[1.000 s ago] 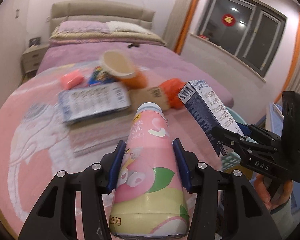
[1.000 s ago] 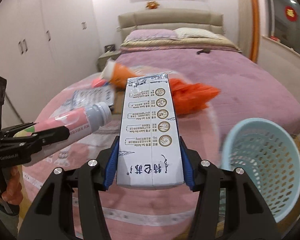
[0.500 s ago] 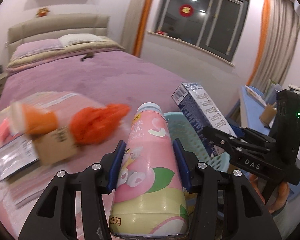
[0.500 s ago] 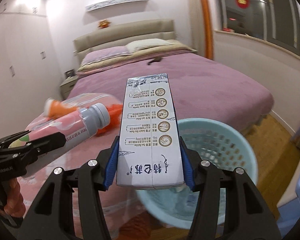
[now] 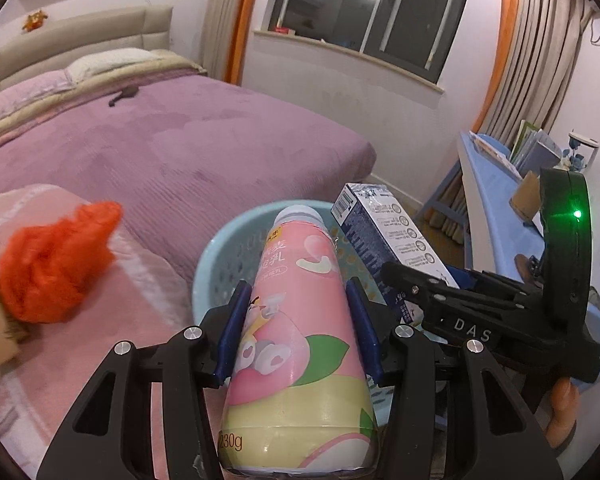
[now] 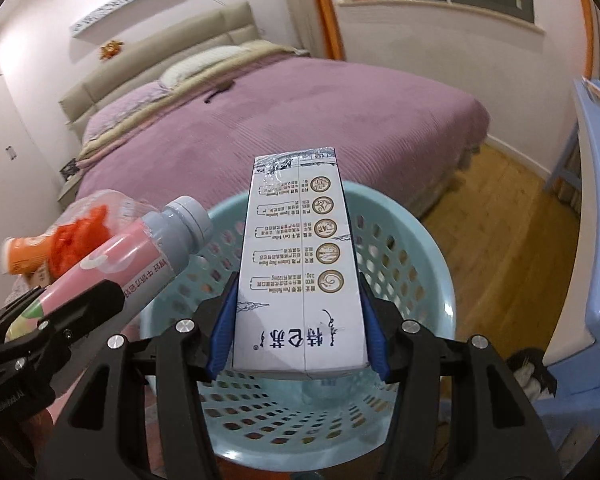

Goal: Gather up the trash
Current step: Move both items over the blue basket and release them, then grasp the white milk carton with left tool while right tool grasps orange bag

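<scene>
Left gripper [image 5: 298,330] clamps a pink yogurt-drink bottle [image 5: 300,344], cap end out over the near rim of the pale blue basket [image 6: 428,248]. Right gripper [image 6: 298,330] clamps a white milk carton [image 6: 300,272] above the basket's mouth. An orange bag [image 5: 56,264] lies on the bed [image 5: 204,148], near its foot edge beside the basket.

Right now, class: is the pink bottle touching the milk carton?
Apart: the right wrist view shows basket mesh between the pink bottle cap and milk carton.
</scene>
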A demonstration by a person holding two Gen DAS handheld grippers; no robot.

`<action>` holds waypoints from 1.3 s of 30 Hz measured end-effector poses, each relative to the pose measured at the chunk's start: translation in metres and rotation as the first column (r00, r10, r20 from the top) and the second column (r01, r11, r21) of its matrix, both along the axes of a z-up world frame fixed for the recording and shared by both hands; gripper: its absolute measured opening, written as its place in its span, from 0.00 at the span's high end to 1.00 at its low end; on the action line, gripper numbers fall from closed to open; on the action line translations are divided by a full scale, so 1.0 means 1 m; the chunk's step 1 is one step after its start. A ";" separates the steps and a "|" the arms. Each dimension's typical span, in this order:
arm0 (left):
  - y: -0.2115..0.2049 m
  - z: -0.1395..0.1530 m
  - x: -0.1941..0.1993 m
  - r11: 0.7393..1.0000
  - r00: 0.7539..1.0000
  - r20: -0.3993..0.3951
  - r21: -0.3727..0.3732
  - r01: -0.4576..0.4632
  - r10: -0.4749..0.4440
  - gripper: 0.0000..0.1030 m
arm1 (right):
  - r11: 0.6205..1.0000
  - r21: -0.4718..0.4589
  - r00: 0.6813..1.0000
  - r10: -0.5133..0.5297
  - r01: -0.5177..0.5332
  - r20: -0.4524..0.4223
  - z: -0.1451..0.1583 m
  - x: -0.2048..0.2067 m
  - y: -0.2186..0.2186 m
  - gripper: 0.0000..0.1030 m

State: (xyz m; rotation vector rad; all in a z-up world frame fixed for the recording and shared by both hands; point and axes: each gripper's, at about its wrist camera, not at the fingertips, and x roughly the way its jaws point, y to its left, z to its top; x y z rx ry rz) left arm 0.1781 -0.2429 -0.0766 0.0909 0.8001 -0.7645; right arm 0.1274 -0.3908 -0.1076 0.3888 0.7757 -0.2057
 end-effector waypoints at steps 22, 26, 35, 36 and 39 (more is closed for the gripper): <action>0.087 0.038 -0.023 0.989 0.988 0.100 -0.105 -0.107 0.118 0.35 | 0.986 -0.110 0.990 0.133 -0.128 0.038 0.038 0.005 0.063 0.41; 0.123 0.057 -0.031 0.979 0.975 0.136 -0.131 -0.155 0.173 0.35 | 0.973 -0.124 0.974 0.205 -0.193 0.094 0.060 0.004 0.093 0.41; 0.239 0.088 -0.027 0.924 0.905 0.195 -0.143 -0.354 0.377 0.29 | 0.942 -0.122 0.929 0.330 -0.312 0.167 0.089 0.019 0.150 0.40; 0.250 0.090 -0.026 0.916 0.897 0.195 -0.142 -0.374 0.397 0.29 | 0.938 -0.116 0.925 0.342 -0.326 0.167 0.090 0.024 0.155 0.40; 0.289 0.092 -0.014 0.885 0.865 0.192 -0.121 -0.449 0.464 0.29 | 0.931 -0.104 0.917 0.363 -0.349 0.166 0.088 0.033 0.167 0.40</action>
